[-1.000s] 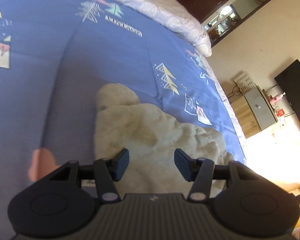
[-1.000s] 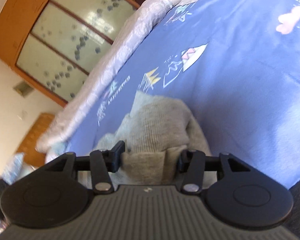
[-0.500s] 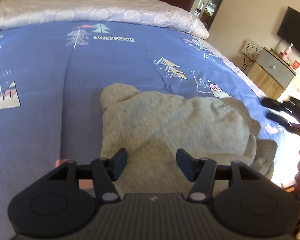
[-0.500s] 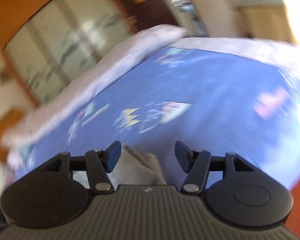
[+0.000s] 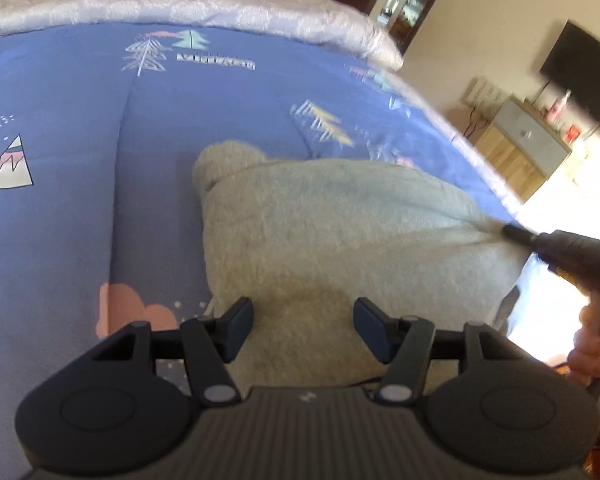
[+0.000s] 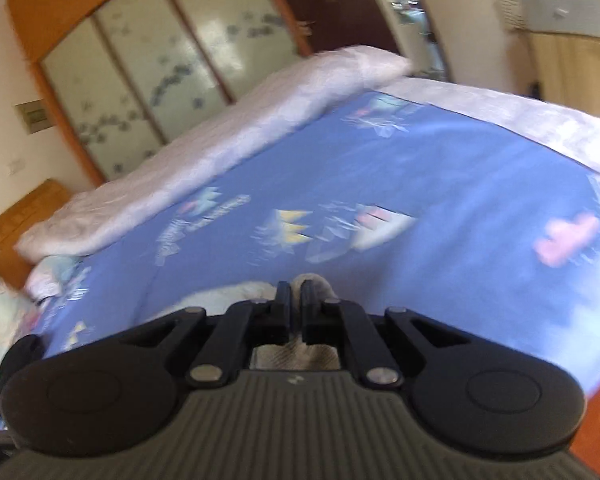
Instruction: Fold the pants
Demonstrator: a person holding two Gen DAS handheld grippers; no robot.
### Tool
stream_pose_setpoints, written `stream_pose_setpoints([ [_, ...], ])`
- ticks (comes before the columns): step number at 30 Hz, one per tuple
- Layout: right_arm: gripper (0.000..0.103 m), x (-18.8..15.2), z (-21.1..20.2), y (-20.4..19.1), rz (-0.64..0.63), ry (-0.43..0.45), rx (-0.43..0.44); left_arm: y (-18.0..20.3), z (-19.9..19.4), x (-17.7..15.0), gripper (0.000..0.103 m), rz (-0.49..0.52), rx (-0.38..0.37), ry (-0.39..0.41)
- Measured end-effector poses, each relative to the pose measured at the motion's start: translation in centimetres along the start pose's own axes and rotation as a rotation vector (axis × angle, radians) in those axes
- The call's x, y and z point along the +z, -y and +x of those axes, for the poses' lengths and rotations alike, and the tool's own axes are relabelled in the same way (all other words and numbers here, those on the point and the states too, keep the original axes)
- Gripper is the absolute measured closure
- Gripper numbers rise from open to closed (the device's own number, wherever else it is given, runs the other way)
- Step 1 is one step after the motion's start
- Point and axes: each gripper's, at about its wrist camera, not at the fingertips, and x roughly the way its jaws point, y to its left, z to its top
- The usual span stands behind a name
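Observation:
Fuzzy cream-grey pants (image 5: 332, 232) lie in a rumpled heap on the blue patterned bedspread (image 5: 100, 140). My left gripper (image 5: 303, 330) is open and empty, with its fingers just above the near edge of the pants. My right gripper (image 6: 296, 312) is shut on a fold of the pants (image 6: 312, 282) at their right edge. It also shows in the left wrist view (image 5: 512, 232), pinching the fabric and pulling it taut. A hand holds it there.
A white quilt (image 5: 180, 4) runs along the far side of the bed. A wooden wardrobe with glass doors (image 6: 160, 60) stands behind it. A grey cabinet (image 5: 528, 140) and a dark TV (image 5: 576, 68) stand by the right wall, past the bed's right edge.
My right gripper has closed on the right edge of the pants and drawn it taut. The pants have spread flatter. My left gripper has stayed open over the near edge.

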Motion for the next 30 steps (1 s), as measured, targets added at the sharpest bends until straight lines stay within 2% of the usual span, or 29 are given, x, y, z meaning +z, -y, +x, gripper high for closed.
stream_pose_setpoints([
  [2, 0.094, -1.5, 2.9, 1.7, 0.036, -0.08, -0.063, 0.0, 1.7, -0.3, 0.045, 0.025, 0.061, -0.061],
  [4, 0.091, -3.0, 5.5, 2.3, 0.011, -0.156, -0.126, -0.5, 3.1, -0.7, 0.039, 0.018, 0.089, -0.12],
  [7, 0.088, -3.2, 5.3, 0.8, -0.084, -0.118, -0.171, -1.0, 1.7, -0.5, 0.041, -0.012, 0.052, -0.096],
  [10, 0.053, -2.2, 3.0, 0.6, -0.096, -0.026, -0.159, -1.5, -0.8, 0.1, 0.041, -0.013, 0.012, -0.032],
  [13, 0.053, -1.3, 0.4, 0.7, -0.093, 0.073, -0.199, -1.8, -2.7, 1.2, 0.041, -0.037, -0.022, 0.041],
  [15, 0.053, -1.0, -0.8, 0.5, -0.08, 0.1, -0.159, -1.2, -3.1, 2.1, 0.041, -0.033, -0.045, 0.072],
  [17, 0.053, -1.0, -1.2, -0.6, -0.102, 0.102, -0.105, 0.1, -2.4, 2.7, 0.041, 0.01, -0.011, 0.081],
  [21, 0.053, -1.4, 0.0, -3.0, -0.147, 0.067, -0.012, 2.6, 0.4, 2.6, 0.041, 0.095, 0.112, 0.027],
  [23, 0.053, -2.1, 1.1, -3.7, -0.161, 0.027, 0.0, 2.9, 1.3, 2.1, 0.041, 0.109, 0.16, 0.002],
  [28, 0.053, -4.3, 4.6, -3.5, -0.172, -0.127, -0.051, 2.4, 2.6, 1.2, 0.041, 0.096, 0.214, -0.047],
  [30, 0.052, -4.9, 4.9, -2.7, -0.16, -0.122, -0.039, 1.7, 2.9, 1.2, 0.038, 0.067, 0.212, -0.065],
])
